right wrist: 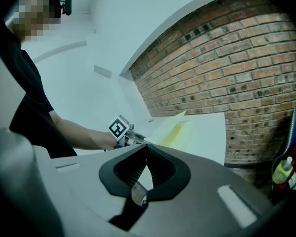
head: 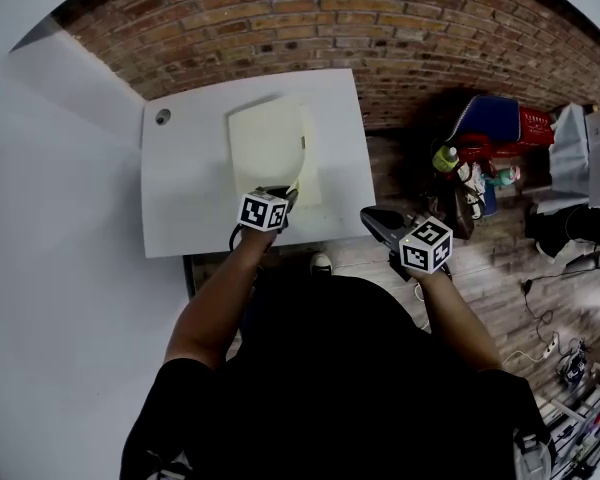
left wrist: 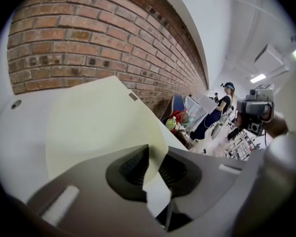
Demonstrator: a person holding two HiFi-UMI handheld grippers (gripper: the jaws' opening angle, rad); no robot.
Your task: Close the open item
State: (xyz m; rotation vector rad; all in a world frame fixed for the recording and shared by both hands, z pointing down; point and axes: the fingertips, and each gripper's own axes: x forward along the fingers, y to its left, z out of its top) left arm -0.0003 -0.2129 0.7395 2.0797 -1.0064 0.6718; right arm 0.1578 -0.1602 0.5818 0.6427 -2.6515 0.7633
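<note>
Folder: the pale yellow folder [head: 270, 148] lies in the middle of the white table [head: 190, 198], with the edge of its cover [left wrist: 103, 127] nearest the person curled up off the table.
Left gripper: the left gripper [left wrist: 154, 164] is over the table's near edge, its jaws nearly together and pinching the lifted cover.
Right gripper: the right gripper [right wrist: 147, 157] is off the table, beyond its near right corner, its jaws together and holding nothing.
</note>
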